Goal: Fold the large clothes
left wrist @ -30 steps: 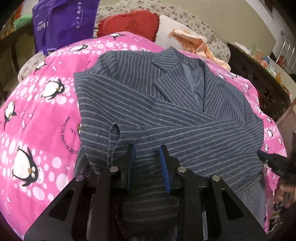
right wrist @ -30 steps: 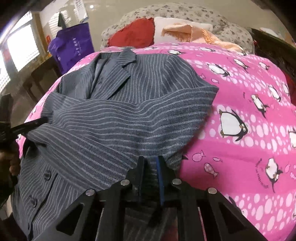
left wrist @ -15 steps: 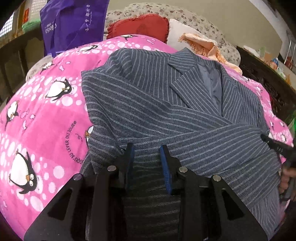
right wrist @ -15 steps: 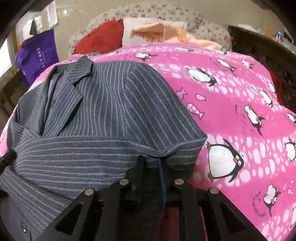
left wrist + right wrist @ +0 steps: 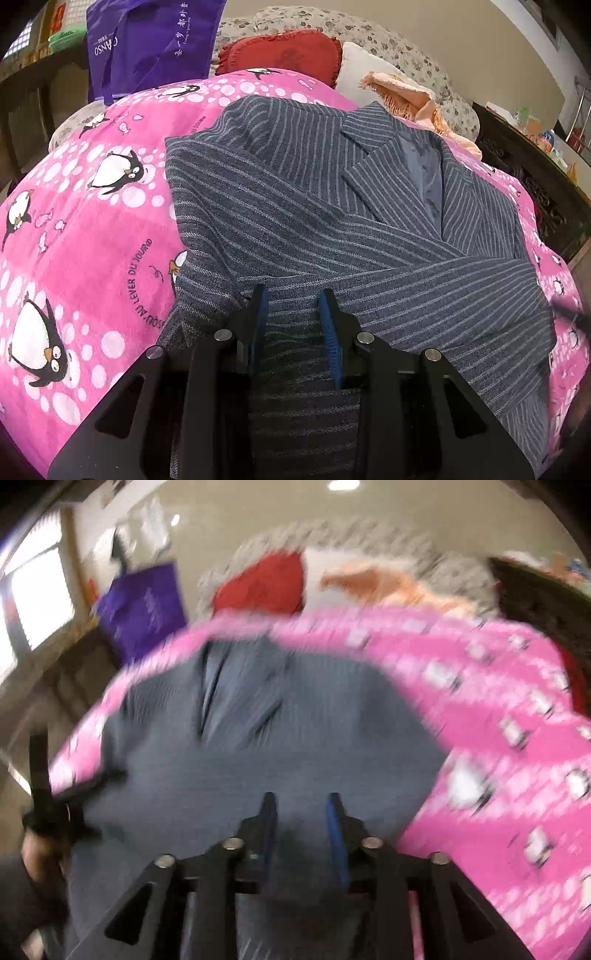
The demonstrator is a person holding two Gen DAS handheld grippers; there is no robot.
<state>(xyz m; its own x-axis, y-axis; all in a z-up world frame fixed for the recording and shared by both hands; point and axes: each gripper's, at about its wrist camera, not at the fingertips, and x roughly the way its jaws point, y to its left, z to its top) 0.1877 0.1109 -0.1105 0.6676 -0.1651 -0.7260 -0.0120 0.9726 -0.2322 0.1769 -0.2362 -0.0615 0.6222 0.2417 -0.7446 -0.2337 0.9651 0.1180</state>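
A grey pinstriped jacket (image 5: 295, 206) lies face up on a pink penguin-print blanket (image 5: 92, 240), collar at the far end, with both sleeves folded across its front. My left gripper (image 5: 293, 314) is open just above the jacket's near part, with striped cloth between and below its blue pads. My right gripper (image 5: 301, 808) is open above the jacket (image 5: 258, 760) on its right half and holds nothing. The right wrist view is motion-blurred. The left gripper also shows at the left edge of the right wrist view (image 5: 44, 775).
A purple bag (image 5: 147, 40) stands at the far left. A red cushion (image 5: 284, 51), a white pillow and an orange cloth (image 5: 406, 96) lie at the head of the bed. Dark carved wooden furniture (image 5: 535, 177) runs along the right side.
My right gripper has opened and let go of the sleeve it held, then lifted back fast. The left gripper stays open and has shifted a little toward the collar.
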